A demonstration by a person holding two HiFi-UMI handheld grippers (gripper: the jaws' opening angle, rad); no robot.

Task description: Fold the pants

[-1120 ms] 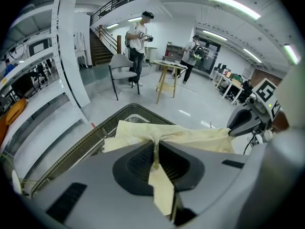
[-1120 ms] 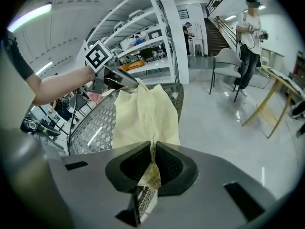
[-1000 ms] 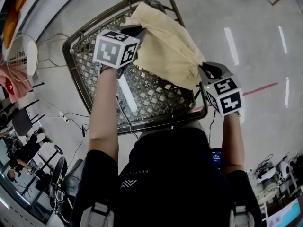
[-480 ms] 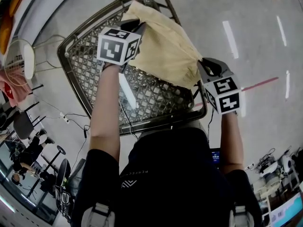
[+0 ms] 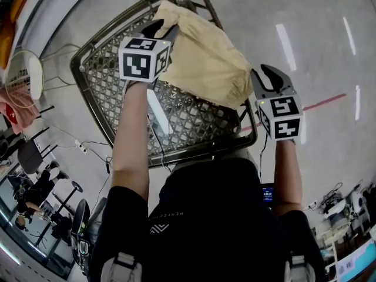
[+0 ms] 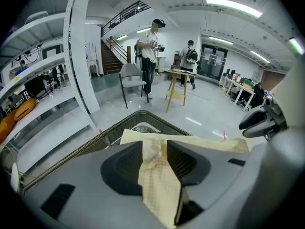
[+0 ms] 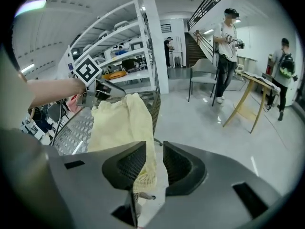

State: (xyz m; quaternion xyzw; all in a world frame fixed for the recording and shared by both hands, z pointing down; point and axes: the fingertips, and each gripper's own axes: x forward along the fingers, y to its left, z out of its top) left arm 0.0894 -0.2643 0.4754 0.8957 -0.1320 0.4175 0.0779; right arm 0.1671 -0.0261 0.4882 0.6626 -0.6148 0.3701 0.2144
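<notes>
Left tongs (image 5: 160, 29), right tongs (image 5: 269, 74) opening round pants (image 5: 205, 63), basket (image 5: 104, 93)

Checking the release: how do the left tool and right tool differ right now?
The left tool has the wider gap, filled by the pants; the right tool has a narrower one, cloth against one pad only. The left tool hangs over the basket, the right tool outside its rim. Both are opening with pants between them.

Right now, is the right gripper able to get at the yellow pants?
Probably yes. The pants lie across the wire mesh table, and one edge sits unpinched between the opening jaws of the right gripper; nothing stands in the way.
</notes>
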